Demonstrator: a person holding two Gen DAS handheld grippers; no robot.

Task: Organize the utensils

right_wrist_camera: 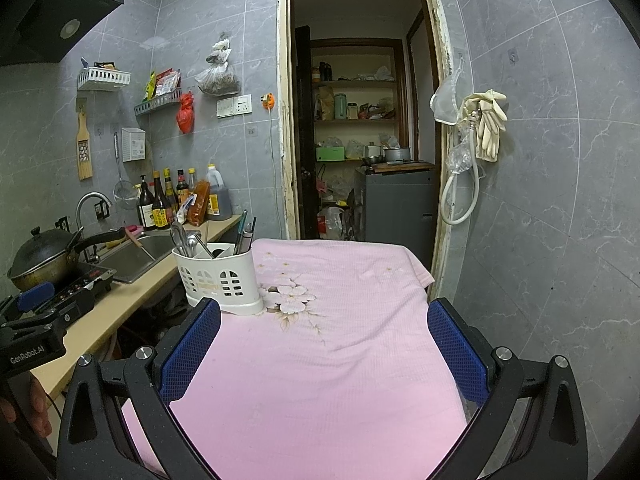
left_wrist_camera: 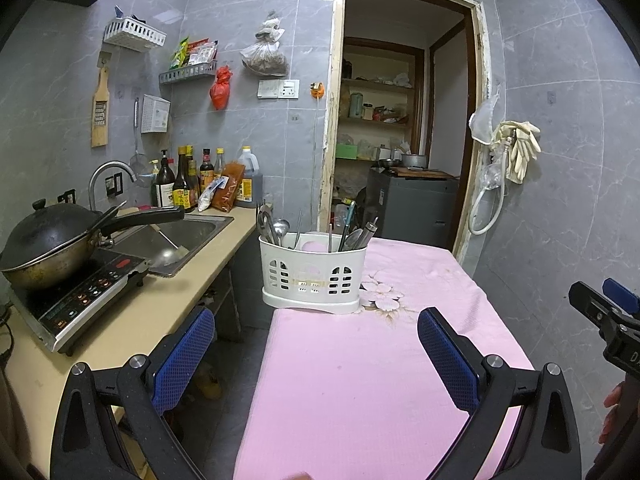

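A white slotted utensil caddy stands on the far left part of a table under a pink cloth. It holds several metal spoons on its left side and chopsticks and other utensils on its right. It also shows in the right wrist view. My left gripper is open and empty, held above the near part of the cloth, short of the caddy. My right gripper is open and empty above the cloth, to the right of the caddy.
A counter runs along the left with an induction hob, a lidded wok, a sink and sauce bottles. An open doorway lies behind the table. Rubber gloves hang on the right wall.
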